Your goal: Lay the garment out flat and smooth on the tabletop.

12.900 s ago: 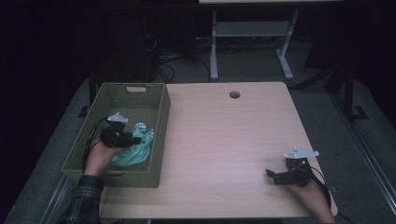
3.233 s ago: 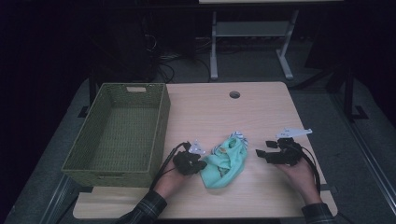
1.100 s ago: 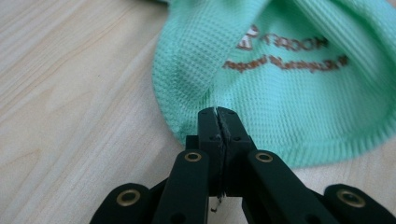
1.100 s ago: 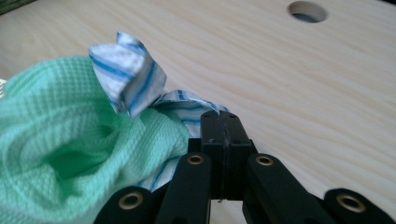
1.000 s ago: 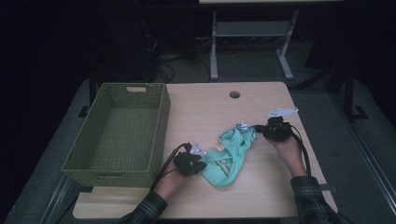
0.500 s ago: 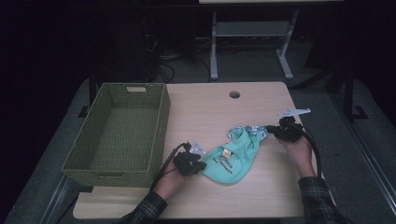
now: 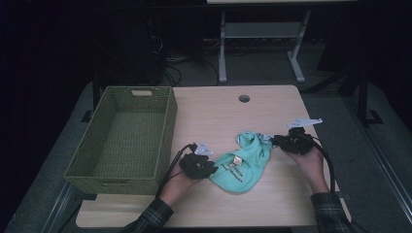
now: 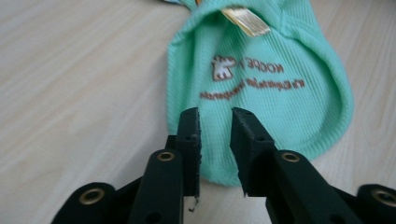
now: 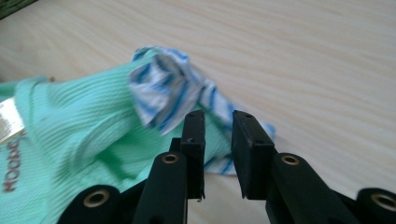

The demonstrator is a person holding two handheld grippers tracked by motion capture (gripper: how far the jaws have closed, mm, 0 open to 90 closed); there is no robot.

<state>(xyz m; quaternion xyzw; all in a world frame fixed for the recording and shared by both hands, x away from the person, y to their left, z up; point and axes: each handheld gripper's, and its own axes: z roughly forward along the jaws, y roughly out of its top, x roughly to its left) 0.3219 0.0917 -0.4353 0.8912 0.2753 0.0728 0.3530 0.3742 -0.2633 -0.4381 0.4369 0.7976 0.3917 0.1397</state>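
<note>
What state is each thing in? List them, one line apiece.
Garment: mint green, out of the basket, lying loosely spread on the table, tag showing.
Striped trim: bunched at the garment's far end.
Basket: upright, empty.
Left claw: jaws just opened, parted over the garment's edge, no grip.
Right claw: jaws just opened, parted over the striped trim, no grip.

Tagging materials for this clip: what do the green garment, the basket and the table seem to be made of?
Green garment: soft ribbed knit cloth, matte; fine ribs, printed lettering and a sewn label show, with striped blue-and-white woven-looking trim.
Basket: olive woven wicker or a plastic imitation; the weave texture is visible.
Table: light wood-grain surface, probably laminate, with a smooth, faint sheen.
</note>
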